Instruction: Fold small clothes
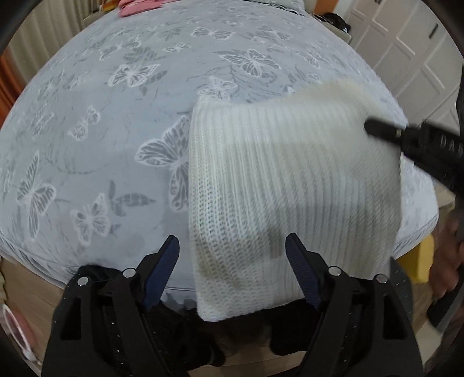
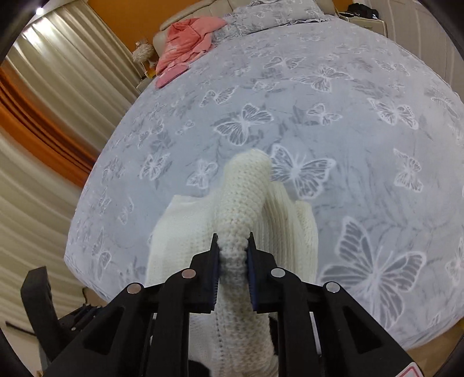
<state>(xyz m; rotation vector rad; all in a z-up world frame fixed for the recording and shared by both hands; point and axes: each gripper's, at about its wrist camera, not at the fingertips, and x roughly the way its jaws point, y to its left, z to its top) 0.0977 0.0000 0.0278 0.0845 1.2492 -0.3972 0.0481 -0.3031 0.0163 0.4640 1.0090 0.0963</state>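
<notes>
My left claw [image 1: 232, 269] points steeply down with its jaws spread wide, the blue-padded fingers [image 1: 162, 269] clear of the white knit [image 1: 290, 188] that hangs between them, pressing on nothing. My right claw [image 2: 232, 255] tilts down and forward, jaws drawn in tight, pinching a rolled fold of that knit. From the left view, my right claw reaches in from the far right.

A bed [image 2: 362, 121] in a grey butterfly cover carries a white knit [image 1: 290, 179], draped over its near edge just ahead of the fingers. Far beyond the fingers, pink clothes [image 2: 185, 52] lie by a pillow [image 2: 278, 14].
</notes>
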